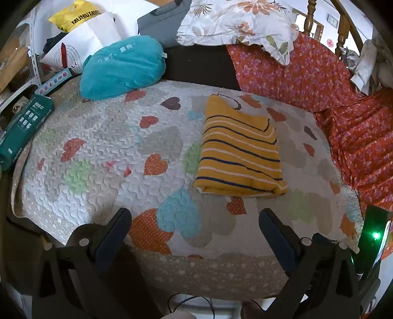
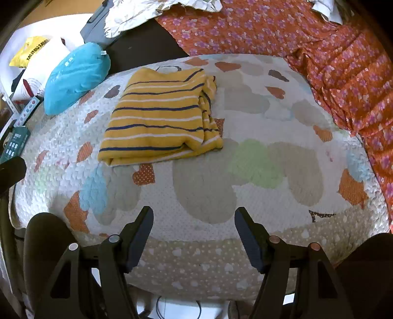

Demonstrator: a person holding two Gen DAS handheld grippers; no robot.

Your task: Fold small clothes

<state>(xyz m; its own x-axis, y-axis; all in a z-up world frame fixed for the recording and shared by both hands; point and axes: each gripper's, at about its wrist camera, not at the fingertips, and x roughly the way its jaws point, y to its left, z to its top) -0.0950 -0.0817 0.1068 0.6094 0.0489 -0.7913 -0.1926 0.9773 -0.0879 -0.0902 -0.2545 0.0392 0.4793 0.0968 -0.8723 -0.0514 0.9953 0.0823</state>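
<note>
A small yellow garment with navy and white stripes [image 1: 239, 149] lies folded into a rectangle on the heart-patterned quilt [image 1: 103, 152]. In the right wrist view the same garment [image 2: 159, 115] sits up and left of centre, its right edge bunched in loose layers. My left gripper [image 1: 195, 216] hovers open over the quilt's near edge, short of the garment. My right gripper [image 2: 194, 213] also stands open with nothing between its fingers, well below and right of the garment. Only bare quilt [image 2: 258, 166] shows between either pair of jaws.
A teal plush cushion [image 1: 122, 66] rests at the quilt's far left corner. An orange floral bedspread [image 1: 319, 81] is heaped along the right and back. A green box [image 1: 22, 127], white and yellow bags [image 1: 76, 29] and a floral pillow [image 1: 235, 19] crowd the far side.
</note>
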